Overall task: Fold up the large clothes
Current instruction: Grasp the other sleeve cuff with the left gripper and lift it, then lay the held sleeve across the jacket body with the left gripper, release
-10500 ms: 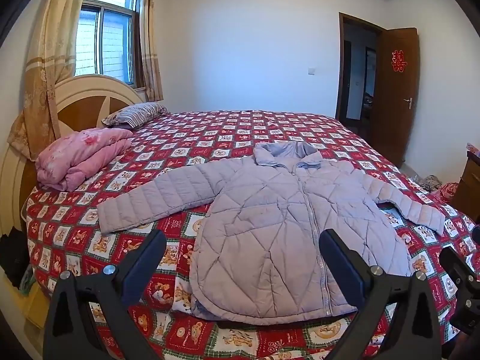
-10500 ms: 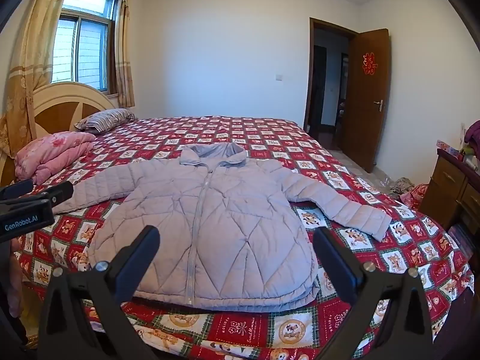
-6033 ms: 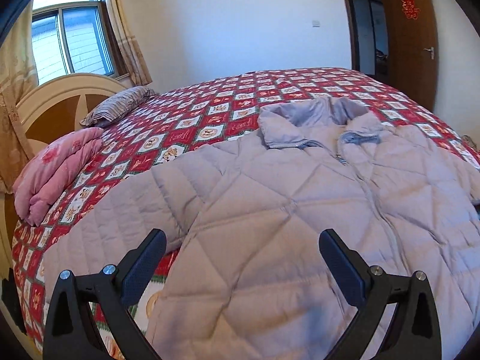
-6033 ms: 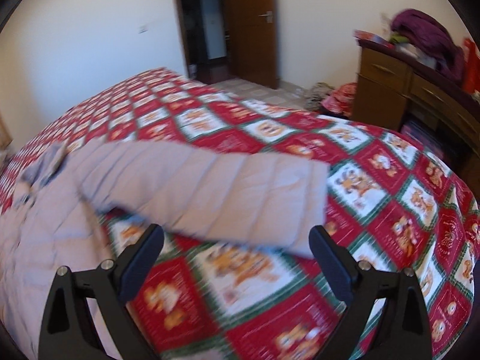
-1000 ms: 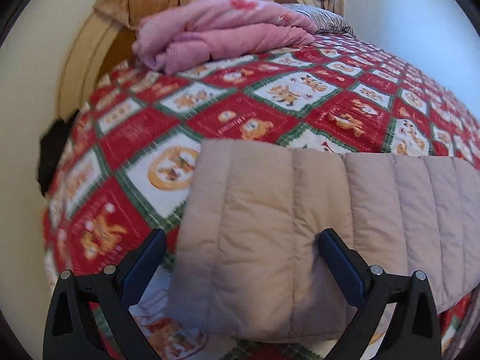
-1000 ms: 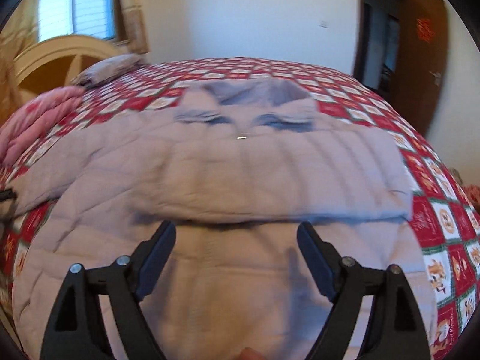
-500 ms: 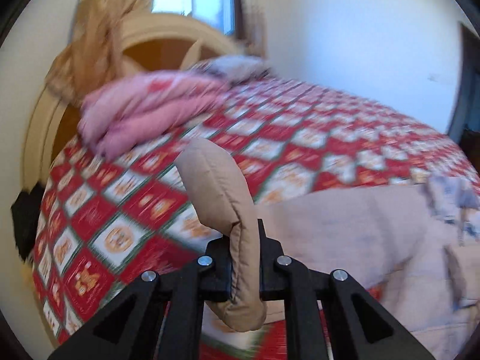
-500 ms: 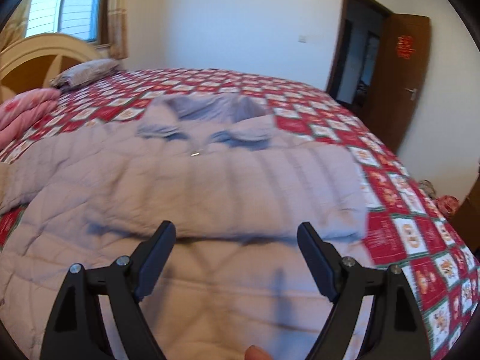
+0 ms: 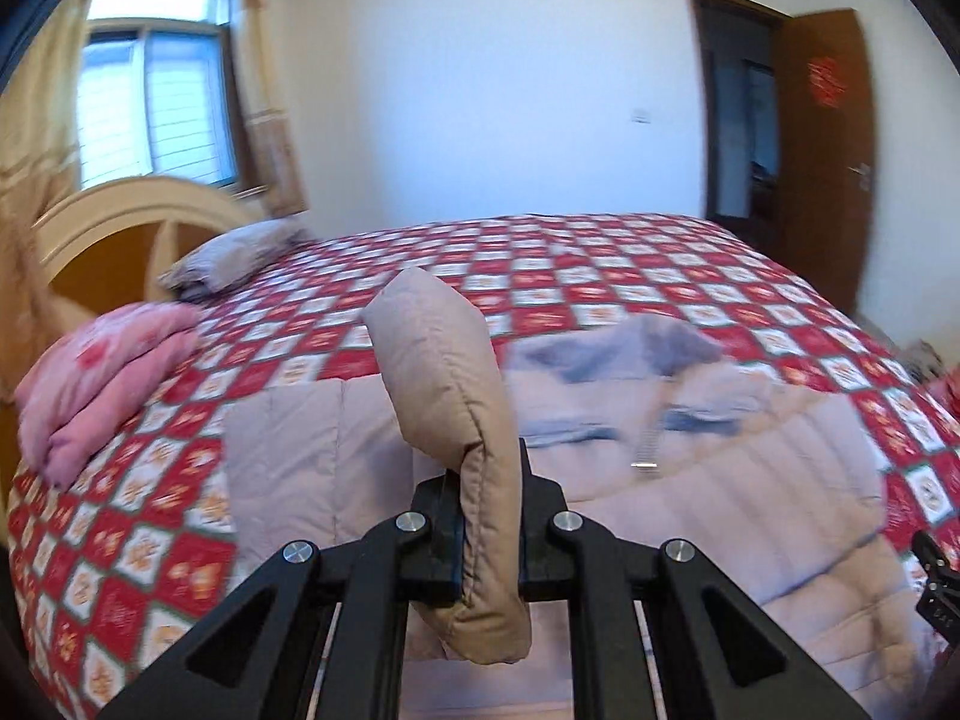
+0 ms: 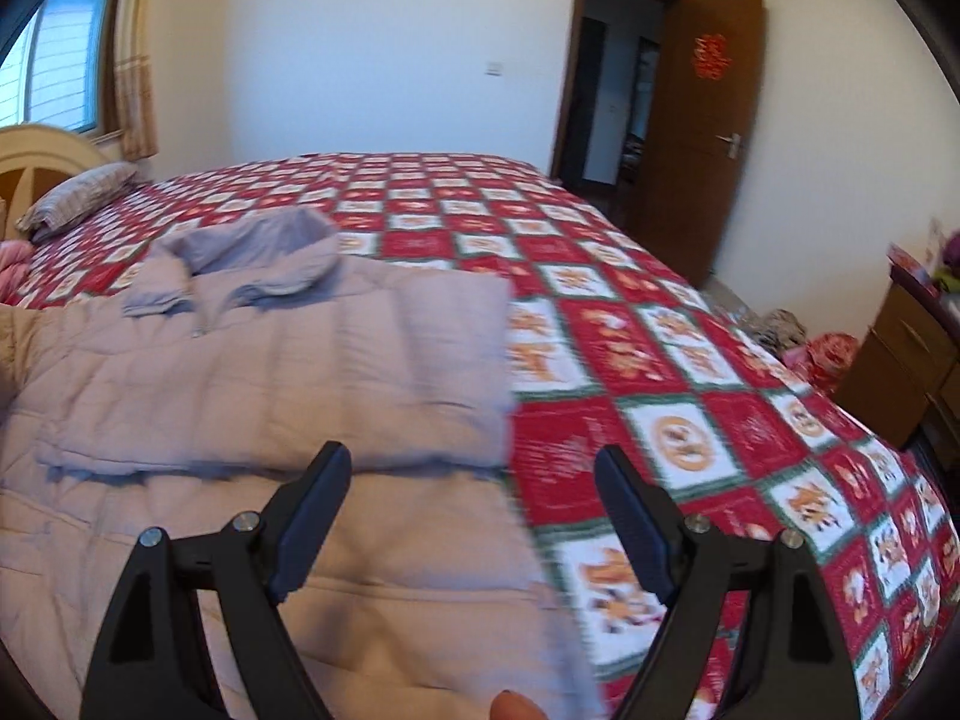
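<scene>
A pale lilac quilted jacket (image 9: pixel 750 498) lies face up on the bed, collar toward the far wall. In the left wrist view my left gripper (image 9: pixel 483 516) is shut on the cuff of the jacket's left sleeve (image 9: pixel 444 396), which stands up between the fingers, lifted above the bed. In the right wrist view the jacket (image 10: pixel 240 396) has its right sleeve (image 10: pixel 360 372) folded across the chest. My right gripper (image 10: pixel 474 480) hovers open over the jacket's right edge, with nothing between its fingers. A fingertip (image 10: pixel 516 708) shows at the bottom edge.
The bed carries a red, white and green patterned cover (image 10: pixel 660 396). A folded pink blanket (image 9: pixel 102 372) and a striped pillow (image 9: pixel 240 252) lie by the wooden headboard (image 9: pixel 120 222). A brown door (image 10: pixel 702 120) stands open at the far right; a wooden dresser (image 10: pixel 900 360) stands right of the bed.
My left gripper shut on the left sleeve's cuff, then lifted it and swung right toward the jacket's body. My right gripper drifted right, from above the chest to the jacket's right edge.
</scene>
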The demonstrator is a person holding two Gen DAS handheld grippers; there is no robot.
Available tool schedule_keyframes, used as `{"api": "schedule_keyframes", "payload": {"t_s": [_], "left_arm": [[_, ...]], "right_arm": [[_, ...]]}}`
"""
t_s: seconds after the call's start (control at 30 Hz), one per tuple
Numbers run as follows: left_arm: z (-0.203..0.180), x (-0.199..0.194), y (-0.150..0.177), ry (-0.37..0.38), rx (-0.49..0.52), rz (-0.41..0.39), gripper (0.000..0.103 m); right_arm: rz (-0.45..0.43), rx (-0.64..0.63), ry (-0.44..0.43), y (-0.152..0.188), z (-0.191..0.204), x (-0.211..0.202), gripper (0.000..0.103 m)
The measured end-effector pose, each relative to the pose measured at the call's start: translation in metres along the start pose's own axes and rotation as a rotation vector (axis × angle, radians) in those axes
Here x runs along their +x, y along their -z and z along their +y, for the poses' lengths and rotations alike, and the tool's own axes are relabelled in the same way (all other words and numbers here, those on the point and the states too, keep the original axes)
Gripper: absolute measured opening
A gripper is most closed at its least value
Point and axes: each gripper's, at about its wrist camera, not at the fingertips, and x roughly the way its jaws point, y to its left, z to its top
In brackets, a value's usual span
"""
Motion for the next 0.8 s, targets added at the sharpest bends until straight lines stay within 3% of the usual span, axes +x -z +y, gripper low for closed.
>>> {"api": "schedule_keyframes", "payload": {"t_s": [0.17, 0.3, 0.5, 0.53, 0.6, 0.63, 0.67, 0.73, 0.8], "left_arm": [[-0.075, 0.007, 0.007, 0.044, 0.094, 0.004, 0.011], [-0.083, 0.008, 0.014, 0.011, 0.084, -0.018, 0.014], [-0.109, 0.004, 0.008, 0.063, 0.144, -0.040, 0.013], [-0.114, 0.005, 0.007, 0.060, 0.145, -0.043, 0.017], [-0.120, 0.007, 0.006, 0.063, 0.153, -0.029, 0.046], [-0.122, 0.006, 0.007, 0.037, 0.159, -0.031, 0.080], [-0.122, 0.005, 0.007, 0.023, 0.158, -0.048, 0.095], [-0.115, -0.003, 0.011, 0.000, 0.158, -0.110, 0.096], [-0.104, 0.001, 0.011, -0.037, 0.170, -0.103, 0.096]], "right_arm": [[0.014, 0.065, 0.022, 0.011, -0.041, 0.002, 0.086], [0.027, 0.101, 0.025, 0.020, -0.058, 0.004, 0.086], [0.039, 0.128, 0.003, 0.024, -0.058, 0.012, 0.086], [0.040, 0.126, -0.001, 0.025, -0.056, 0.012, 0.086], [0.043, 0.114, -0.015, 0.026, -0.051, 0.011, 0.086], [0.044, 0.111, -0.019, 0.027, -0.050, 0.012, 0.086], [0.048, 0.110, -0.025, 0.028, -0.050, 0.012, 0.086], [0.060, 0.115, -0.034, 0.027, -0.049, 0.014, 0.088], [0.064, 0.124, -0.039, 0.026, -0.048, 0.013, 0.088]]}}
